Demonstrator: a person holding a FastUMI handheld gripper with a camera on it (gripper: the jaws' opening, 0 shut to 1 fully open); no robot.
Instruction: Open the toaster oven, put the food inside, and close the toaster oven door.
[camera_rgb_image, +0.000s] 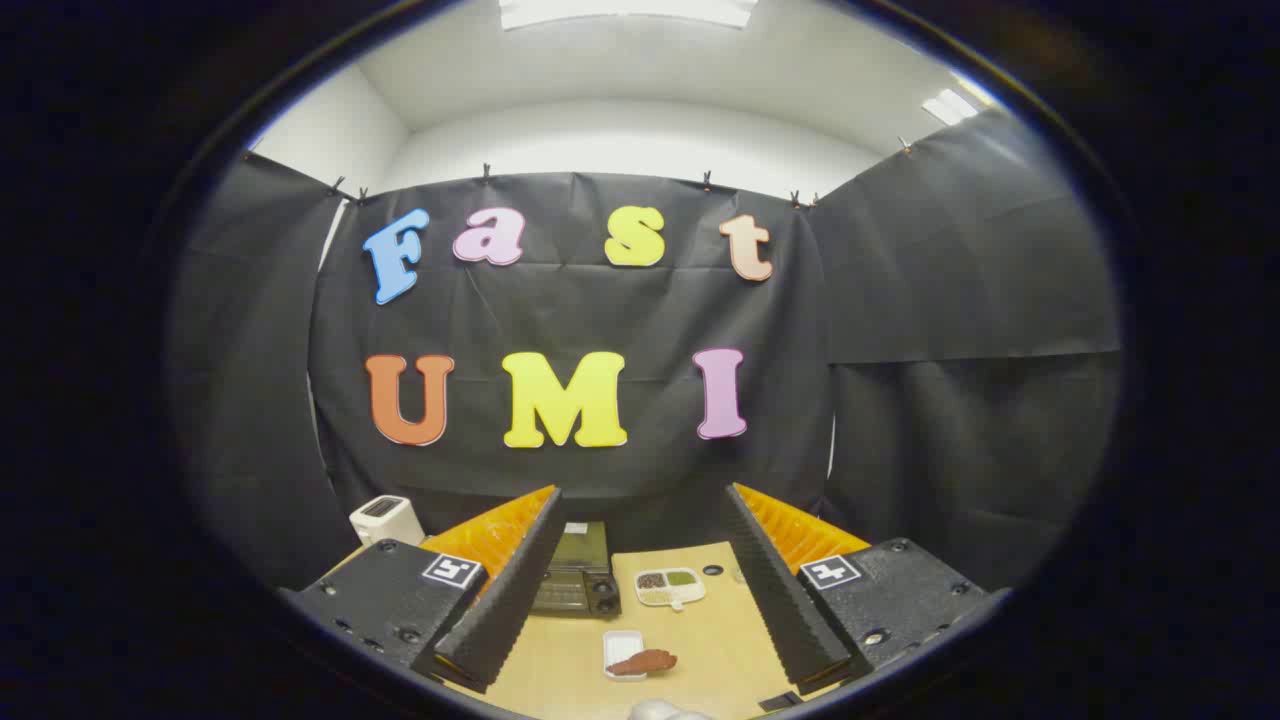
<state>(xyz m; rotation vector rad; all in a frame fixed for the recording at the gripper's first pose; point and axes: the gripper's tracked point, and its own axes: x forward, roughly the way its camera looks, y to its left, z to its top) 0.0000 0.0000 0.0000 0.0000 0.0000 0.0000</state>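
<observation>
My claw (640, 580) hangs high over the table (720, 640), fingers wide w/ nothing in them, prob. to take in the layout. Oven (578, 580) sits beyond the left finger, door shut. Food (643, 661) on its tray (620, 645) lies between the fingers, nearer me.

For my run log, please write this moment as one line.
phase: start | gripper: open, holding nothing | toaster oven: door closed | food: on white tray, on table | next: likely open door
</observation>
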